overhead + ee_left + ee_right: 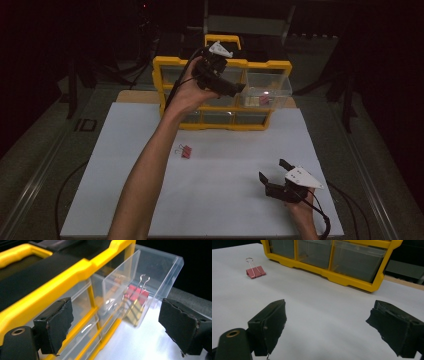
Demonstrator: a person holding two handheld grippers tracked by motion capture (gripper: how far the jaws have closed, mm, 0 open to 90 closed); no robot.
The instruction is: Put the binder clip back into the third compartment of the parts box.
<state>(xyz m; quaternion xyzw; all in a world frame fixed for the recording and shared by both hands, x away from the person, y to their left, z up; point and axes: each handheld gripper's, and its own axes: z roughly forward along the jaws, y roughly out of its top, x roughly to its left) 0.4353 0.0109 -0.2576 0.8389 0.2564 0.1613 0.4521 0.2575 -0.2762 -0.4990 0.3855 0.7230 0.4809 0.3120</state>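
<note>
Black foam pads lined both pairs of jaws. At the left, the left gripper [239, 88] hung in front of the yellow organizer [172, 62], at about twelve o'clock on the white board [220, 200]. Its jaws stood wide apart with nothing between the pads; in the left gripper view they framed the clear drawer [160, 272], pulled out of the cabinet's upper row. A red binder clip [138, 295] lay inside that drawer, its wire handles rising toward twelve o'clock in that view, its long axis running from the body up through the handles. The pads did not touch drawer or clip.

Toward the middle, a second binder clip [185, 151] lay flat on the board at about ten o'clock from the board's centre. In the high view its wire handles pointed toward nine o'clock and its body toward three.

At the right, the right gripper [273, 171] rested low near the board's five o'clock corner, jaws spread wide and empty, pointing toward ten o'clock.
</note>
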